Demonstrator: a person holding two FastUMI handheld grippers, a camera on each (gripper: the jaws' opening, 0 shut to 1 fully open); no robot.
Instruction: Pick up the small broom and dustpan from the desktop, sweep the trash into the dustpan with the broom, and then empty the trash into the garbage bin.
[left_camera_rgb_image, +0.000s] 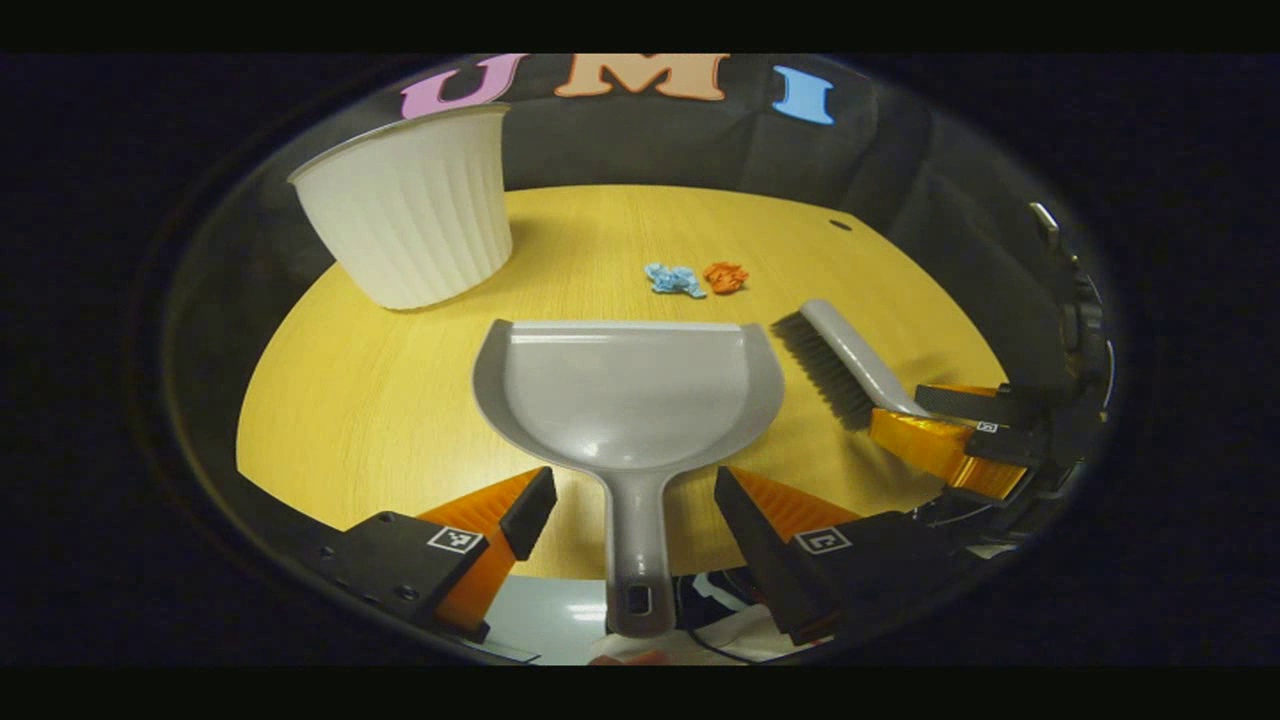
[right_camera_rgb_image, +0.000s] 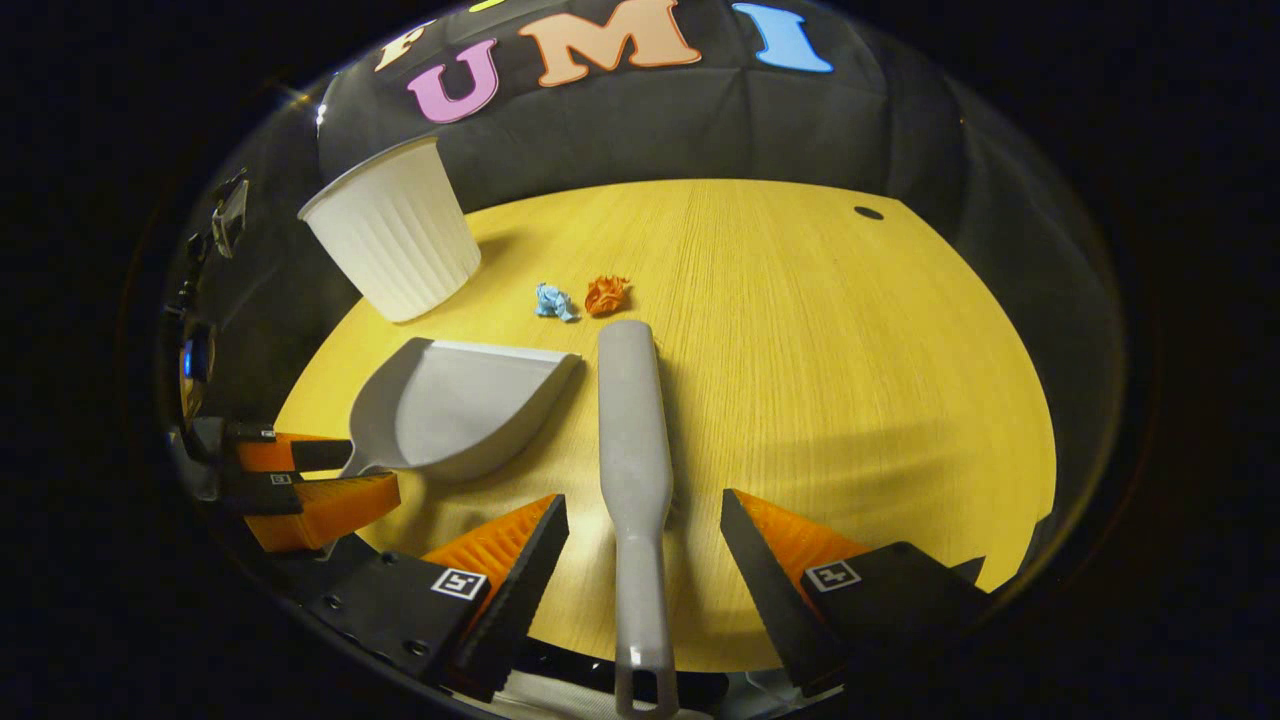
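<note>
A grey dustpan (left_camera_rgb_image: 628, 395) lies flat on the yellow desktop (left_camera_rgb_image: 380, 400), its handle running back between the spread fingers of my left gripper (left_camera_rgb_image: 634, 495), which stands open around it. The grey broom (right_camera_rgb_image: 632, 420) lies beside the dustpan (right_camera_rgb_image: 460, 405), bristles toward it, with its handle between the fingers of my open right gripper (right_camera_rgb_image: 642, 522). In the left gripper view the broom (left_camera_rgb_image: 835, 355) and the right gripper (left_camera_rgb_image: 925, 420) sit at the right. A blue paper scrap (left_camera_rgb_image: 675, 279) and an orange scrap (left_camera_rgb_image: 725, 276) lie just beyond the dustpan's lip.
A white ribbed garbage bin (left_camera_rgb_image: 415, 205) stands at the far left of the desktop, also seen as the bin (right_camera_rgb_image: 395, 240) in the right gripper view. A small dark hole (right_camera_rgb_image: 868, 213) marks the far right of the desktop (right_camera_rgb_image: 850, 350). Black cloth walls stand behind.
</note>
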